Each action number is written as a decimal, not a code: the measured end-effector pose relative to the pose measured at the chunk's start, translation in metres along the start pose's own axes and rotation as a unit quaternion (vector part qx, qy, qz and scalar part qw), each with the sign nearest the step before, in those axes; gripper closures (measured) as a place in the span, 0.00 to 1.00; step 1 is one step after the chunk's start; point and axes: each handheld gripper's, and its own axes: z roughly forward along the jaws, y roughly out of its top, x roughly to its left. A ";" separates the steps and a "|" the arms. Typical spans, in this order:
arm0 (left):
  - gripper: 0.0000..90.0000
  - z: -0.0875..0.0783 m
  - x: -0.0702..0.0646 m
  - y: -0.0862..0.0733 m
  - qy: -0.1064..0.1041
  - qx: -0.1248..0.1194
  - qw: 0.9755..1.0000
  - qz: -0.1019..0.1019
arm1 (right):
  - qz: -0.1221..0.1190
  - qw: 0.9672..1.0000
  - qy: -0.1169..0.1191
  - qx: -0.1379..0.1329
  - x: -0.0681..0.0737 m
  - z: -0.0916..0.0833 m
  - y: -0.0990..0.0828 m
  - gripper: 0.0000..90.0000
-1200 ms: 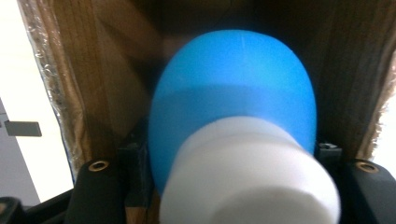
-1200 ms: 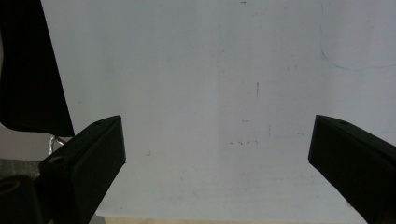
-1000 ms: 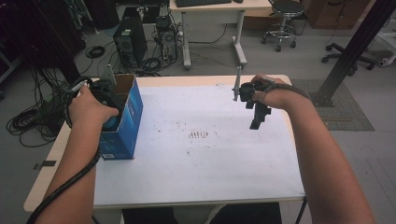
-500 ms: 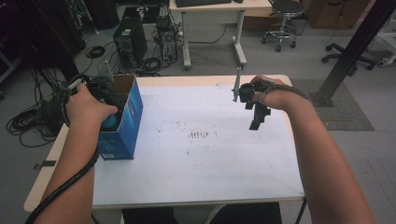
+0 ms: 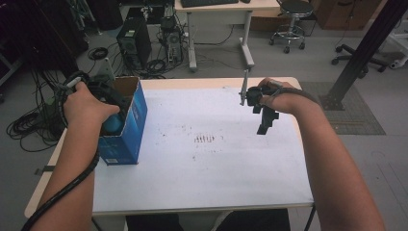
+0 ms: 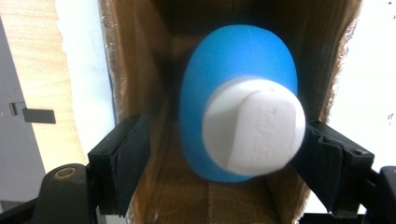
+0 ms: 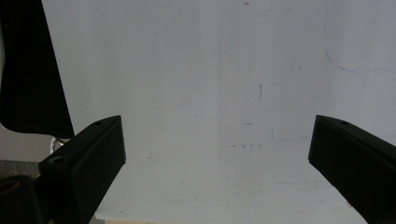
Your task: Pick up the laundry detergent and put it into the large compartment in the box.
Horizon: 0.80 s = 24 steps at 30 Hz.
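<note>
A blue bottle (image 6: 236, 70) stands inside the open box (image 5: 131, 108) at the table's (image 5: 202, 183) 9 o'clock edge, white cap (image 6: 254, 128) up. The left gripper (image 6: 224, 161) brackets the cap, jaws apart; contact unclear. The right gripper (image 7: 217, 140), at 2 o'clock, gapes empty.

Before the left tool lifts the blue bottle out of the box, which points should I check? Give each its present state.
1. Blue bottle lies between the left tool jaws: ok.
2. Jaws pressed firmly on the bottle: cannot tell; a gap shows at one side.
3. Blue cardboard box standing upright on the table: ok.
4. Right tool open, holding nothing: ok.
5. Right tool away from the box: ok.
</note>
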 end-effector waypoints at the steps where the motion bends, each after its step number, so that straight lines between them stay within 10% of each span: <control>1: 0.23 -0.001 0.000 0.000 0.001 -0.001 1.000 -0.001 | -0.001 1.000 0.000 0.001 0.000 0.000 0.000 0.04; 14: 0.17 -0.025 -0.003 -0.008 0.003 -0.018 1.000 0.018 | 0.000 1.000 0.000 -0.002 0.000 0.000 0.000 0.04; 24: 0.12 -0.045 -0.027 -0.015 0.005 -0.048 0.995 0.083 | -0.001 1.000 0.000 -0.001 -0.001 0.001 0.000 0.04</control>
